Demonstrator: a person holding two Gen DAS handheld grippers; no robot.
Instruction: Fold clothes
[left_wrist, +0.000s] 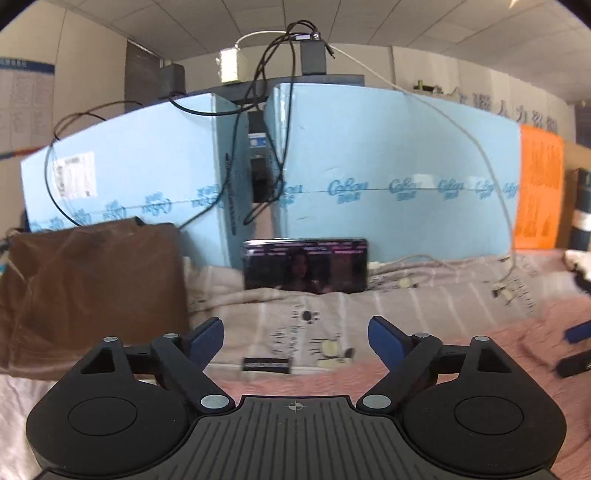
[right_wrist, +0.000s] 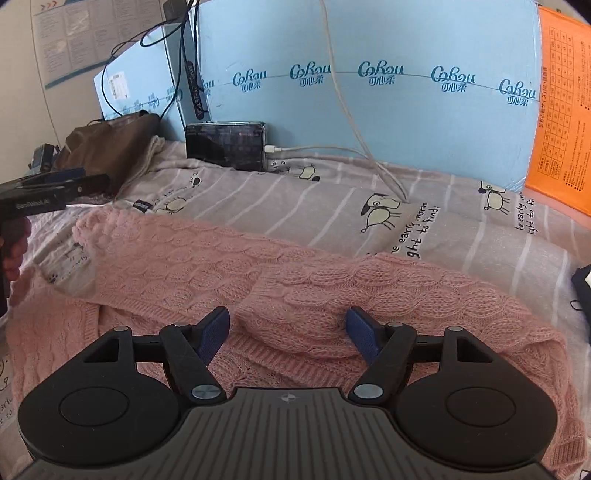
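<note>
A pink cable-knit sweater (right_wrist: 177, 258) lies spread on a grey striped bedsheet (right_wrist: 295, 199). One sleeve is folded across its body, and the cuff (right_wrist: 288, 306) lies between the fingers of my right gripper (right_wrist: 287, 323). That gripper is open, with a small gap showing beside its left pad (right_wrist: 214, 332). My left gripper (left_wrist: 295, 334) is open over the sweater's far edge (left_wrist: 332, 380) with nothing between its fingers. In the right wrist view the left gripper (right_wrist: 55, 184) shows at the far left, held by a hand (right_wrist: 14, 247).
A phone (left_wrist: 306, 266) leans against light blue packs (left_wrist: 388, 166) at the back, with a white cable (right_wrist: 369, 158) plugged in. A brown bag (left_wrist: 92, 288) sits at the back left. An orange sheet (right_wrist: 565, 110) stands at the right.
</note>
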